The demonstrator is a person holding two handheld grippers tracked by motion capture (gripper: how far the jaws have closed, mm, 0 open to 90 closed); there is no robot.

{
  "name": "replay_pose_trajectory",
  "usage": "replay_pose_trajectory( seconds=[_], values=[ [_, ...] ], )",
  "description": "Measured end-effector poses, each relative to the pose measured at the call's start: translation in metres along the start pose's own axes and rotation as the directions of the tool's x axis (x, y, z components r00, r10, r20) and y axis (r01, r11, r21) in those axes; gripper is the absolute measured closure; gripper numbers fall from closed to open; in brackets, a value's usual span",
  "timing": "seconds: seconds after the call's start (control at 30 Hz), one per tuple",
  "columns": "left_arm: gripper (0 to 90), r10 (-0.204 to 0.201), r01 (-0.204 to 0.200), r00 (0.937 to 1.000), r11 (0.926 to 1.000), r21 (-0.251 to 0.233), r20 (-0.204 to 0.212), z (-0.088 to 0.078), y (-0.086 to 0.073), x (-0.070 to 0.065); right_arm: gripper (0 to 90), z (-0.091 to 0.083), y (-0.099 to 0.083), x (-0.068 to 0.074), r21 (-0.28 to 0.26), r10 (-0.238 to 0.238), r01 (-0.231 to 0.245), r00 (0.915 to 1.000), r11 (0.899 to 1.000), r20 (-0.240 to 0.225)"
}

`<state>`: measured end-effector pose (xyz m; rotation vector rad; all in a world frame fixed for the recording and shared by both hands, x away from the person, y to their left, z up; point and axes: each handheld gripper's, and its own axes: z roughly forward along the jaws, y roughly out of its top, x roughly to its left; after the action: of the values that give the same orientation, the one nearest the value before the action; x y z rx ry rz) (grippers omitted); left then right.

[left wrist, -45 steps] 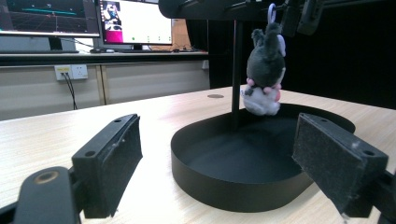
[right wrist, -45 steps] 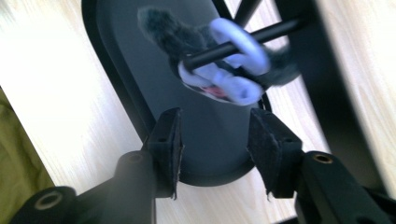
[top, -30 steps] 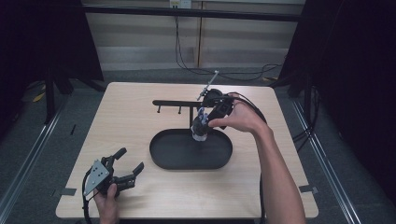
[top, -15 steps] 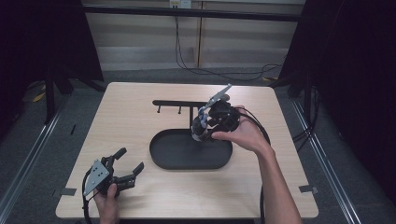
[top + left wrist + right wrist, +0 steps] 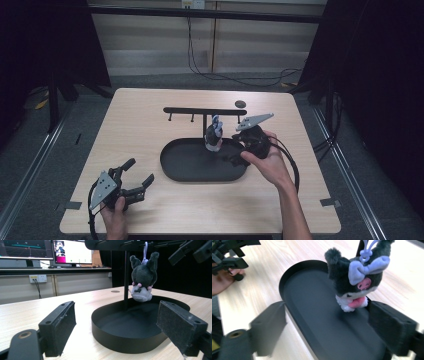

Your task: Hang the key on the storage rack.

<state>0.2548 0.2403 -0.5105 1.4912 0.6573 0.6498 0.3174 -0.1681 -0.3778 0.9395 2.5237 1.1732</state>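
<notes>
- Over the black oval tray the small plush toy hangs by its loop from the rack's crossbar, just beside the upright post, clear of the tray floor
- Right gripper sits low at the tray's right end, close to the toy; its jaws have just been opening and stand wide, nothing between them
- Left gripper rests at the table's near left corner, well apart, jaws spread and empty
- Pale wooden table carries it all
</notes>
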Motion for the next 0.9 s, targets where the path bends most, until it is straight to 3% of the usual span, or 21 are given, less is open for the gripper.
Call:
replay_pose_trajectory(
  seconds=[0.1,0.17,0.27,0.3,0.37,0.4,0.5,0.53,0.57,0.63,0.67,0.7,0.73,0.77,0.8,0.83,0.9],
  values=[
    [15.2,0.000,0.000,1.0000,1.0000,-0.001,0.000,0.000,0.000,0.000,14.3,0.001,-0.012,0.002,-0.038,0.019,-0.019,0.9998,0.999,0.009],
    [15.3,0.000,0.000,1.0000,1.0000,-0.001,0.000,0.000,0.000,0.000,14.5,0.001,-0.026,0.005,-0.098,0.054,-0.046,0.9954,0.994,0.080],
    [15.3,0.001,-0.001,1.0000,1.0000,0.001,0.000,0.000,0.000,0.000,14.4,0.002,-0.036,0.007,-0.139,0.078,-0.062,0.9912,0.988,0.107],
    [15.3,0.000,0.000,1.0000,1.0000,0.000,0.000,0.000,0.000,0.000,14.4,0.003,-0.046,0.009,-0.185,0.096,-0.070,0.9865,0.980,0.133],
    [15.3,0.000,0.000,1.0000,1.0000,0.002,0.000,0.000,0.000,0.000,14.4,0.004,-0.051,0.010,-0.204,0.104,-0.073,0.9846,0.976,0.141],
    [15.3,0.000,0.000,1.0000,1.0000,0.000,0.000,0.000,0.000,0.000,14.4,0.007,-0.060,0.013,-0.241,0.114,-0.074,0.9808,0.968,0.158],
    [15.3,0.000,0.000,1.0000,1.0000,-0.001,0.000,0.000,0.000,0.000,14.4,0.009,-0.068,0.017,-0.248,0.102,-0.053,0.9764,0.967,0.190],
    [15.2,0.000,0.000,1.0000,1.0000,-0.001,0.000,0.000,0.000,0.000,14.4,0.011,-0.072,0.018,-0.240,0.093,-0.039,0.9722,0.970,0.215],
    [15.3,0.000,0.000,1.0000,1.0000,0.000,0.000,0.000,0.000,0.000,14.6,0.012,-0.082,0.018,-0.207,0.085,-0.028,0.9586,0.978,0.272],
    [15.3,0.001,-0.001,1.0000,1.0000,0.002,0.000,0.000,0.000,0.000,15.5,0.010,-0.093,0.017,-0.229,0.108,-0.035,0.9429,0.973,0.315],
    [15.3,0.001,-0.001,1.0000,1.0000,0.001,0.000,0.000,0.000,0.000,15.5,0.010,-0.093,0.017,-0.229,0.108,-0.035,0.9429,0.973,0.315],
    [15.3,0.001,-0.001,1.0000,1.0000,0.001,0.000,0.000,0.000,0.000,15.1,0.009,-0.106,0.015,-0.291,0.149,-0.054,0.9372,0.955,0.315],
    [15.3,0.001,-0.001,1.0000,1.0000,0.001,0.000,0.000,0.000,0.000,15.1,0.009,-0.106,0.015,-0.291,0.149,-0.054,0.9372,0.955,0.315],
    [15.3,0.001,-0.001,1.0000,1.0000,0.001,0.000,0.000,0.000,0.000,14.7,0.009,-0.118,0.017,-0.341,0.170,-0.041,0.9186,0.939,0.357],
    [15.3,0.001,-0.001,1.0000,1.0000,0.002,0.000,0.000,0.000,0.000,15.0,0.010,-0.124,0.018,-0.382,0.196,-0.047,0.9116,0.923,0.362],
    [15.3,0.001,-0.001,1.0000,1.0000,0.002,0.000,0.000,0.000,0.000,15.0,0.010,-0.124,0.018,-0.382,0.196,-0.047,0.9116,0.923,0.362],
    [15.3,0.001,-0.001,1.0000,1.0000,0.001,0.000,0.000,0.000,0.000,15.1,0.012,-0.135,0.021,-0.457,0.229,-0.021,0.8855,0.889,0.404]
  ],
)
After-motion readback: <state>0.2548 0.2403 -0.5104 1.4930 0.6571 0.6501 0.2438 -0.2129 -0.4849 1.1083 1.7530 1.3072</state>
